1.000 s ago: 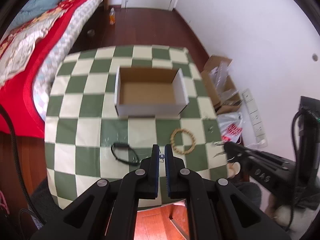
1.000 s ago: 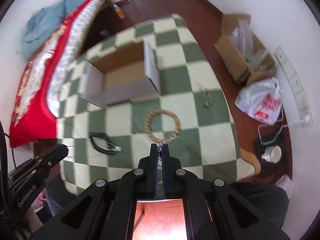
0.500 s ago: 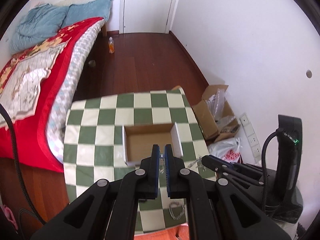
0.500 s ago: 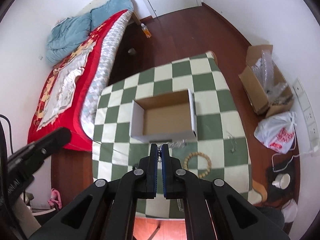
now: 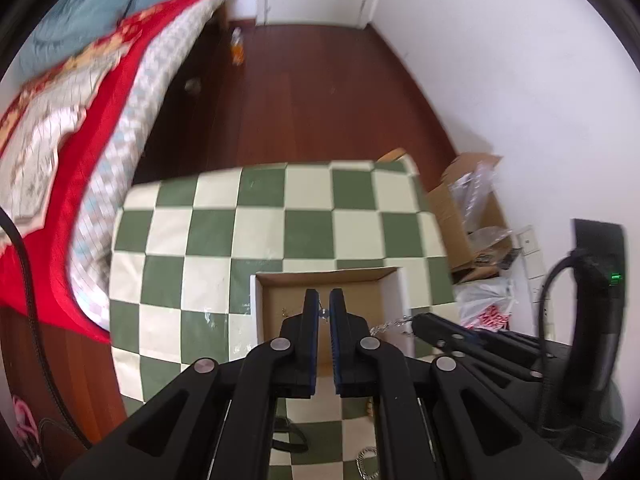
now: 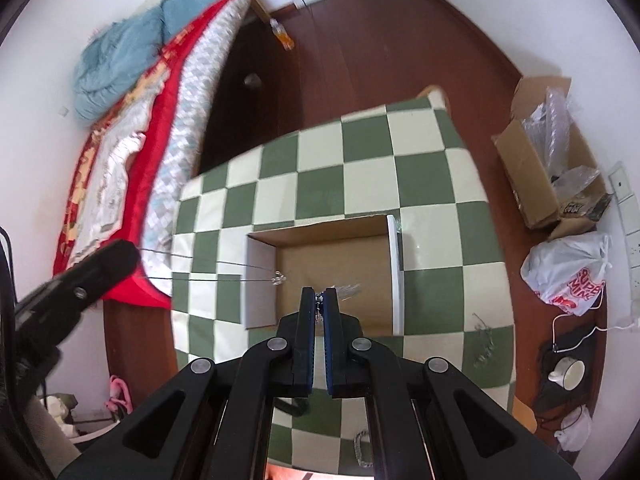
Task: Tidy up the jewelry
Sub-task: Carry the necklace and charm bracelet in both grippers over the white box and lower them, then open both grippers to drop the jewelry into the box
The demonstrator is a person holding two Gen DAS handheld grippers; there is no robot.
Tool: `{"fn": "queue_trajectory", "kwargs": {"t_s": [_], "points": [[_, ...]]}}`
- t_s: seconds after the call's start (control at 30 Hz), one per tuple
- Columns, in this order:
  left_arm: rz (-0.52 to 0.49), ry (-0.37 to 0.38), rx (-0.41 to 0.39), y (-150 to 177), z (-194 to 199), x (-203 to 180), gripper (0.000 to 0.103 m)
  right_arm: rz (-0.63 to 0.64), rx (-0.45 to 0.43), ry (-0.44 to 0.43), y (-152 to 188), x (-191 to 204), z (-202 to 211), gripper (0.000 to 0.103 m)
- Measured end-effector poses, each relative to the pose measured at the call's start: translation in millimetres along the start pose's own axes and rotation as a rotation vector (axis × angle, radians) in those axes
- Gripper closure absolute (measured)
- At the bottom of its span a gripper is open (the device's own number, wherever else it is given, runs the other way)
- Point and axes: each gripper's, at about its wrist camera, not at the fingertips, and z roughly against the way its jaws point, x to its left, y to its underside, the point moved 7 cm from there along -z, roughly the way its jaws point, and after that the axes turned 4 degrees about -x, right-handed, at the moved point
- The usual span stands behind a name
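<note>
Necklace (image 6: 276,279) hangs stretched between the two grippers, above the open box (image 6: 394,272) on the checkered table (image 6: 436,184). The right gripper (image 6: 319,300) has its jaws nearly together, pinching one end of the chain right at the tips; a blurred bit of silver chain sticks out just past them. From there two thin strands run left across the box's left wall to the left gripper (image 6: 116,256), with a small clear pendant on the strands over the box's left side. In the left wrist view, the left gripper (image 5: 324,312) is closed down to a narrow slit, with a small bit of the necklace (image 5: 323,313) caught between its tips, over the box (image 5: 394,292). The right gripper (image 5: 416,322) sits just to the right at the box's right wall, chain links trailing from its tip. Another chain (image 6: 360,448) lies on the table's near edge, below the grippers.
</note>
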Motion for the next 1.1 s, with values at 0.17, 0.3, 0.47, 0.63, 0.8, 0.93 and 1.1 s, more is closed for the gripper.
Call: {"fn": "queue_trajectory", "kwargs": {"t_s": [0.17, 0.3, 0.47, 0.63, 0.8, 0.93, 1.1], "points": [[0.062, -0.013, 0.093, 4.0, -55.2, 22.2, 0.100, 0.022, 0.083, 0.053, -11.9, -7.2, -54.5, 0.100], [0.102, -0.018, 0.145, 7.7, -85.1, 36.7, 0.100, 0.047, 0.137, 0.089, -13.8, -11.8, -88.4, 0.099], [0.132, -0.033, 0.197, 9.8, -101.6, 46.2, 0.099, 0.059, 0.169, 0.114, -17.2, -15.2, -114.8, 0.099], [0.082, -0.095, 0.166, 3.3, -93.5, 46.1, 0.083, 0.052, 0.187, 0.109, -21.7, -15.7, -122.3, 0.098], [0.074, -0.167, 0.058, -4.9, -71.3, 54.3, 0.011, 0.032, 0.174, 0.114, -21.8, -19.0, -109.9, 0.055], [0.074, -0.213, 0.006, 3.6, -58.1, 65.0, 0.000, 0.077, 0.127, 0.177, -17.2, -18.4, -88.1, 0.026], [0.071, -0.264, -0.047, 31.1, -46.9, 78.0, 0.000, 0.156, 0.076, 0.286, 3.0, -21.3, -69.7, 0.003]]}}
